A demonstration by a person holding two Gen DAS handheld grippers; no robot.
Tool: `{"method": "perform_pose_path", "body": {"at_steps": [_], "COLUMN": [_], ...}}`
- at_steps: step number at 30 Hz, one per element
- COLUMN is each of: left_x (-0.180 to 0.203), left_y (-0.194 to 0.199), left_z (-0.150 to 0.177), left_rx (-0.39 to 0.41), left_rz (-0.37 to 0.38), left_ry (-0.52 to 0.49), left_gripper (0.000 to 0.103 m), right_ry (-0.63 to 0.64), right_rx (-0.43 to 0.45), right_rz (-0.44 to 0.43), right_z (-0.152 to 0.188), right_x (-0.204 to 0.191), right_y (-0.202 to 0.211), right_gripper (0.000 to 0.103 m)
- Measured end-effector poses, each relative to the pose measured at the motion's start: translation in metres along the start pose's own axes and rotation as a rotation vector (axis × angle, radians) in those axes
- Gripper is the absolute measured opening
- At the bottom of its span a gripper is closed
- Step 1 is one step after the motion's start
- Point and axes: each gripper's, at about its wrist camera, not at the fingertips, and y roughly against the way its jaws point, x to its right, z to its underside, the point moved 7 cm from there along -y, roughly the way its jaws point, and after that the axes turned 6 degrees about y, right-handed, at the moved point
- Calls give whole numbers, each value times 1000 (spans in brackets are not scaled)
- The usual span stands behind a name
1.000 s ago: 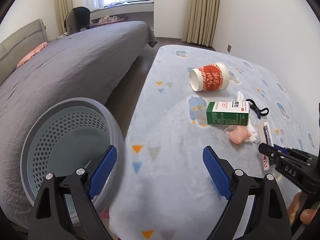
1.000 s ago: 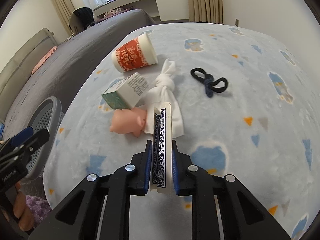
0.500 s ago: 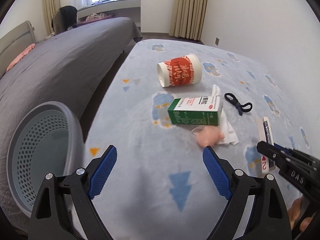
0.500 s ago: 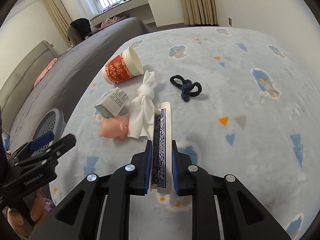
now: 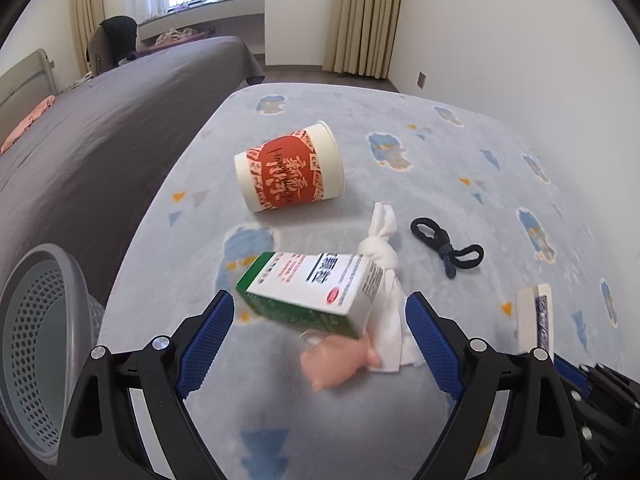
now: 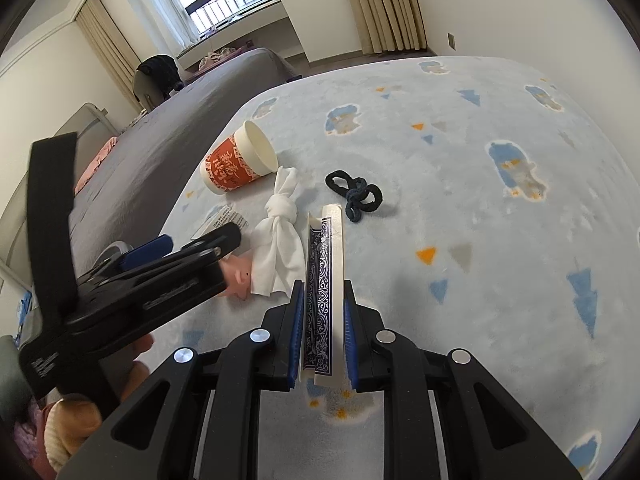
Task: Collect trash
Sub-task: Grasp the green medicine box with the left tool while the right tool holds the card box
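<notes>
On the light blue carpet (image 5: 440,184) lie an orange-and-white paper cup (image 5: 290,172) on its side, a green-and-white carton (image 5: 312,286), a knotted white tissue (image 5: 384,264), a pink pig toy (image 5: 340,364) and a black hair tie (image 5: 448,252). My left gripper (image 5: 320,332) is open, its blue pads either side of the carton and pig. My right gripper (image 6: 322,332) is shut on a card box (image 6: 324,288) with a blue patterned face, held above the carpet; the box shows in the left wrist view (image 5: 536,316).
A grey perforated basket (image 5: 36,344) stands at the left, by the grey bed (image 5: 100,120). The left gripper body (image 6: 120,280) crosses the right wrist view and hides most of the carton. Walls and curtains are at the back.
My left gripper has moved forward and right, away from the basket, to the carton and pig. My right gripper has kept hold of the card box and shifted slightly back.
</notes>
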Motion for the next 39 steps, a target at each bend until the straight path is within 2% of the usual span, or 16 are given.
{"method": "perform_pose_path", "body": {"at_steps": [7, 10, 21, 30, 39], "left_x": [-20, -38, -101, -117, -109], "left_y": [-8, -3, 24, 45, 46], "left_z": [2, 6, 30, 48, 33], "left_rx": [2, 13, 6, 0, 12], "left_rz": [-48, -81, -130, -109, -111], "left_ry": [11, 22, 111, 155, 150], "left_gripper": [86, 86, 87, 87, 87], "right_ry": [-2, 4, 27, 40, 40], "right_rx": [-2, -1, 4, 1, 3], "right_rz": [-6, -10, -13, -10, -22], "right_z": [-1, -2, -1, 0, -1], "right_x": [0, -3, -19, -26, -29], "right_y": [1, 1, 1, -2, -1], "right_gripper": [18, 18, 18, 18, 18]}}
